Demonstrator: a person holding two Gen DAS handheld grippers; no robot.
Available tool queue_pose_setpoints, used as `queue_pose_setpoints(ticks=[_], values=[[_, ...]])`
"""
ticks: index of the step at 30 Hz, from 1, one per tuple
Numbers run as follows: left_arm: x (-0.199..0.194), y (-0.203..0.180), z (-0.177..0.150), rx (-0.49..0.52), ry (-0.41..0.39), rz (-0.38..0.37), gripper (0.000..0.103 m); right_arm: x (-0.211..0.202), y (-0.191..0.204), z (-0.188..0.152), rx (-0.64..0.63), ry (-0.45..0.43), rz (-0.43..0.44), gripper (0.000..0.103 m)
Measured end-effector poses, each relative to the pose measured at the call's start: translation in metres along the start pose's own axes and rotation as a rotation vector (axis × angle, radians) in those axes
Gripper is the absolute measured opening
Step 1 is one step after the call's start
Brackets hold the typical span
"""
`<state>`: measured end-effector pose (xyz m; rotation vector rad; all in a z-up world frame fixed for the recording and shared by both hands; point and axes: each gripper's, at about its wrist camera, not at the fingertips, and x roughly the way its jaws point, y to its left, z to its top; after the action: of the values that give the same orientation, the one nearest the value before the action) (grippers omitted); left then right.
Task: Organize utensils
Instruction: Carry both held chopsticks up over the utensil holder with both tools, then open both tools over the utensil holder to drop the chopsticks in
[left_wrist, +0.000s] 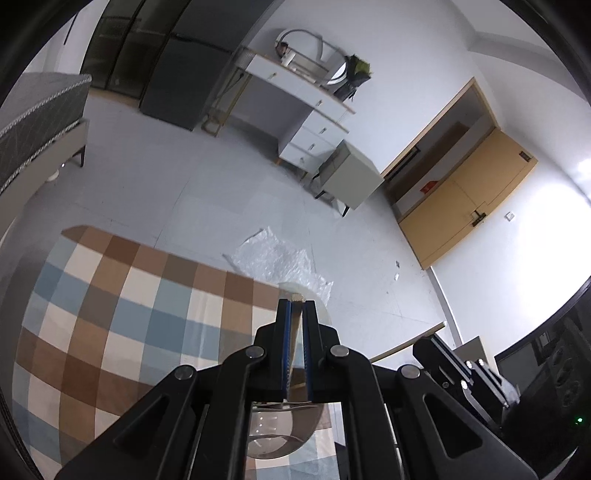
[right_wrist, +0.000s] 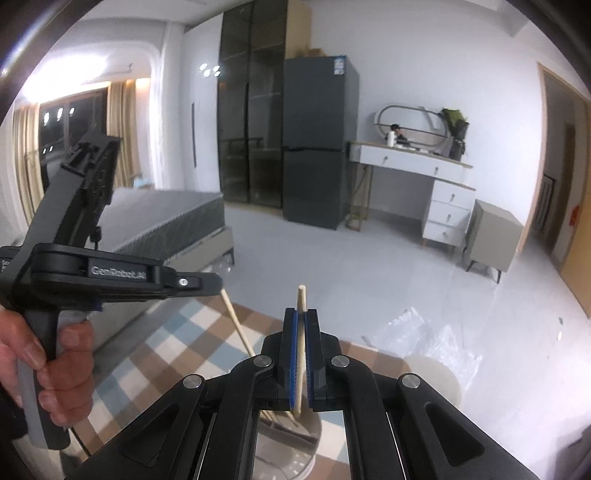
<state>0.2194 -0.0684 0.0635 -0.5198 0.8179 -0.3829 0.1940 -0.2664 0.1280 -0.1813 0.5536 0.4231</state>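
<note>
The pale grey floor (left_wrist: 207, 192) fills the middle of both views. A checked rug (left_wrist: 122, 314) of brown, blue and cream squares lies on it at lower left in the left wrist view. A crumpled clear plastic sheet (left_wrist: 280, 262) lies on the bare floor just beyond the rug's far edge, at centre, touching or slightly overlapping it.

Dim, soft, fisheye-warped (glaring corners)

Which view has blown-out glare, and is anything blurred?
Left wrist view: glare washes out the wall at right; fisheye bends the checkered rug. Right wrist view: the curtained window corner flares; the close left gripper looks slightly soft.
</note>
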Motion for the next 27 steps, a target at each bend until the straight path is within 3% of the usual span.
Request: queue_pose_setpoints(ticks=[4,10,15,18,20,21,22,23,24,27], values=[[0.004,0.001,-0.001,-0.009,0.012,0.007,0.001,0.011,0.011,-0.006,-0.084,0.049,-0.016,0.003],[0.007,-0.002,-0.006,0.012,0.027,0.008,0.001,0.026,0.009,-0.02,-0.096,0.117,-0.003,0.003],[0.017,-0.005,-0.015,0.067,0.109,0.024,0.001,0.041,0.004,-0.028,-0.066,0.174,0.02,0.003],[0.021,-0.002,-0.014,0.058,0.194,-0.017,0.002,0.049,-0.004,-0.034,-0.004,0.208,0.032,0.004],[0.02,-0.002,-0.012,0.052,0.247,-0.005,0.002,0.051,-0.014,-0.041,0.073,0.224,0.05,0.005],[0.015,-0.002,-0.012,0.058,0.235,0.01,0.004,0.051,-0.019,-0.043,0.099,0.228,0.05,0.005],[0.01,-0.003,-0.011,0.07,0.221,0.021,0.014,0.05,-0.024,-0.046,0.123,0.229,0.043,0.006],[0.002,-0.007,-0.01,0.09,0.205,0.032,0.03,0.048,-0.028,-0.049,0.151,0.229,0.042,0.012],[-0.003,-0.008,-0.011,0.099,0.195,0.042,0.038,0.047,-0.03,-0.051,0.174,0.227,0.043,0.017],[-0.022,-0.016,-0.013,0.134,0.147,0.067,0.041,0.034,-0.039,-0.057,0.259,0.203,0.044,0.026]])
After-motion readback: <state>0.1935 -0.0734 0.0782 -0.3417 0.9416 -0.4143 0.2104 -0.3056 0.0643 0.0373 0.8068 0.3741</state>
